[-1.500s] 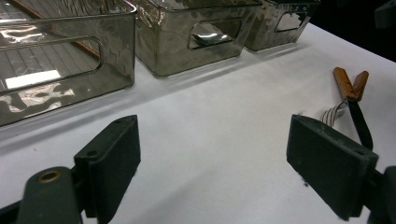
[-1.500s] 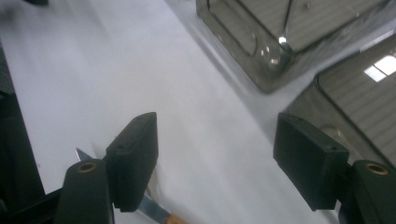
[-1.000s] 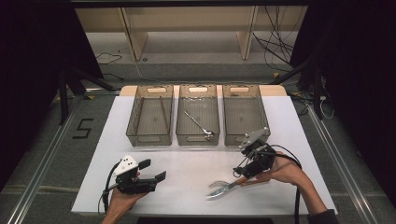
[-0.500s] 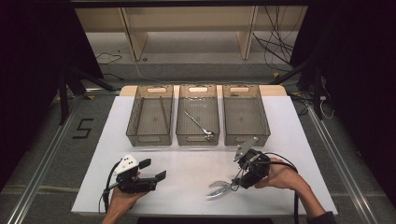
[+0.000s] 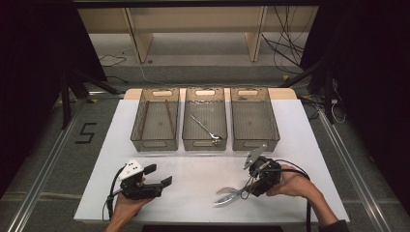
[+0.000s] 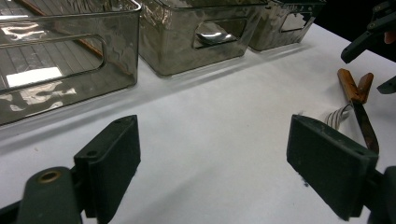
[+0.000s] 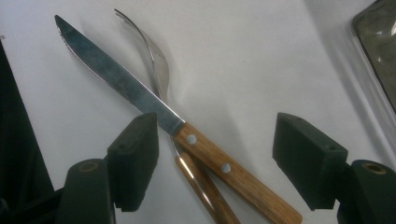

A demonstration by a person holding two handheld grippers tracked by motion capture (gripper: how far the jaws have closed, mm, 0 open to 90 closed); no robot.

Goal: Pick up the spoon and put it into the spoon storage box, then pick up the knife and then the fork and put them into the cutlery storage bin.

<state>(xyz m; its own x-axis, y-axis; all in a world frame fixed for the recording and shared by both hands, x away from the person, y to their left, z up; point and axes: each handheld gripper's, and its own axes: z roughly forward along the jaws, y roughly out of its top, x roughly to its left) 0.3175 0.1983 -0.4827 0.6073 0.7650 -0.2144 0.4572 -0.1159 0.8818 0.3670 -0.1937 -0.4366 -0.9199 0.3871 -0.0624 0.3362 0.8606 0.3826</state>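
Right gripper (image 7: pixel 215 158): jaws wide, straddling the knife's wooden handle
Knife (image 7: pixel 187 135): on white table (image 5: pixel 193 169), crossed over fork (image 7: pixel 156 70), near the right bin (image 5: pixel 254 118)
Long axis: runs between the jaws
Left gripper (image 6: pixel 212 168): wide, empty, farther off

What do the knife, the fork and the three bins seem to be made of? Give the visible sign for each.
Knife: bright metal blade, probably steel; brown grained handle with two pale rivets, likely wood. Fork: shiny metal tines, with a similar wood-like handle. Bins: smoky see-through walls with glossy reflections, probably plastic.
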